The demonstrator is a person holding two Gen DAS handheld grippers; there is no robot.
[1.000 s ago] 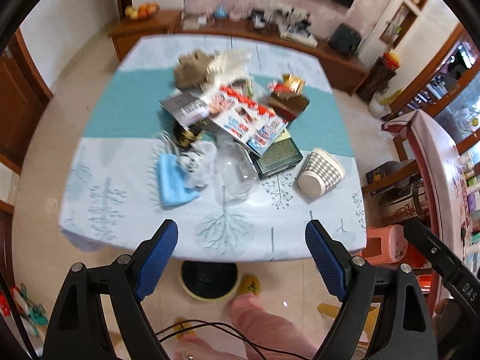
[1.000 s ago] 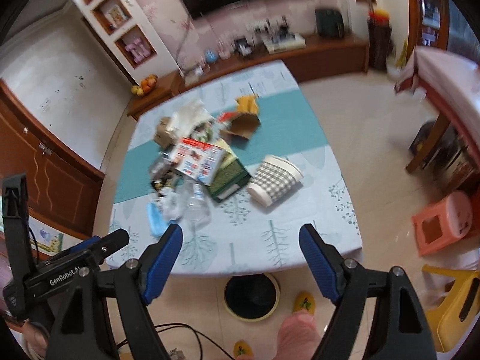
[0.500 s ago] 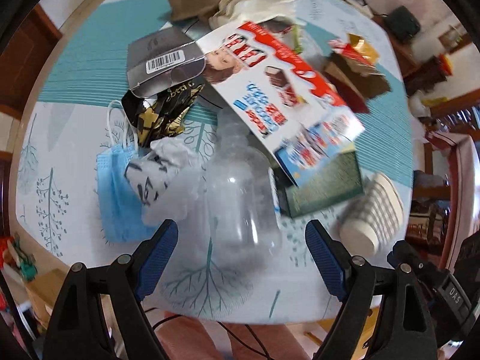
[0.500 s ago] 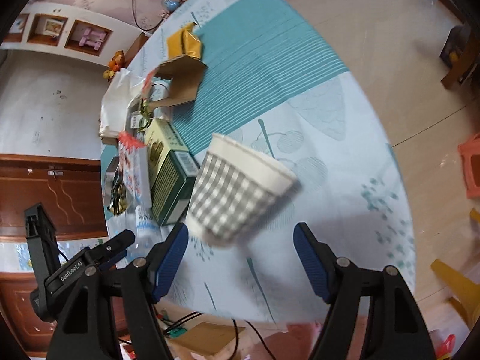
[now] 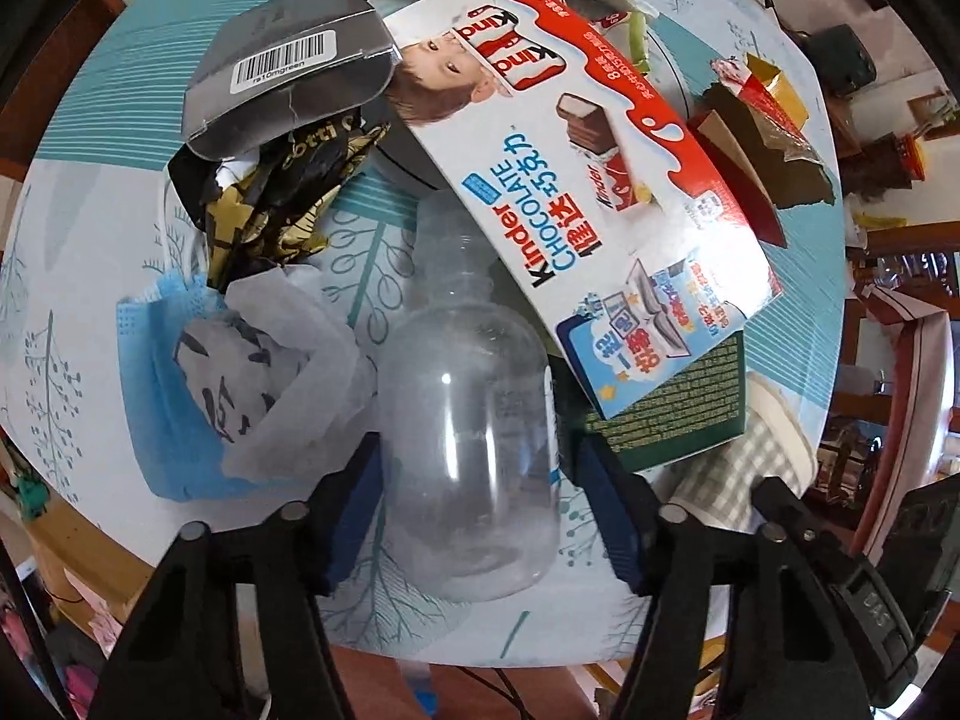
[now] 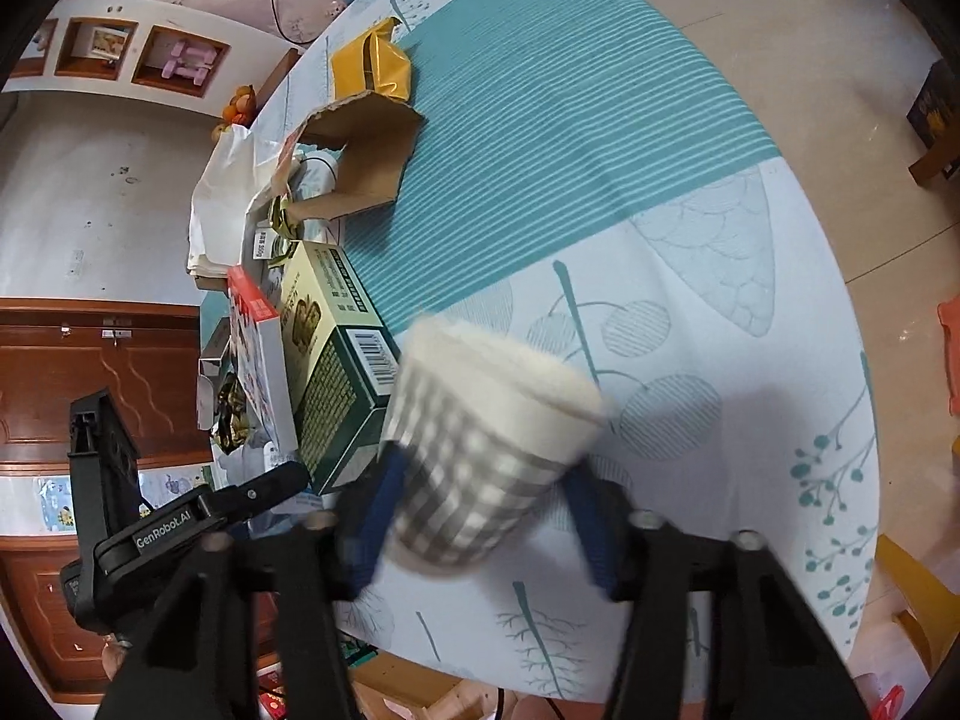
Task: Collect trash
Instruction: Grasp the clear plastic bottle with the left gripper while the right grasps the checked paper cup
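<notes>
So the desk [image 6: 690,192] with the teal-striped cloth is covered in trash, biggest bit being the Kinder chocolate box [image 5: 600,180] lying over a green box [image 5: 678,414]. Left hand-held gripper [image 5: 480,510] is closing around the clear plastic bottle [image 5: 468,450] lying at the near edge, pads about touching its sides. Right hand-held gripper [image 6: 480,516] is closing on the checked paper cup [image 6: 480,450] beside the green box, looks like contact, though it's blurry.

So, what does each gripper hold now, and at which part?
Left gripper is closing around the clear bottle body; right gripper around the checked cup lower half.
</notes>
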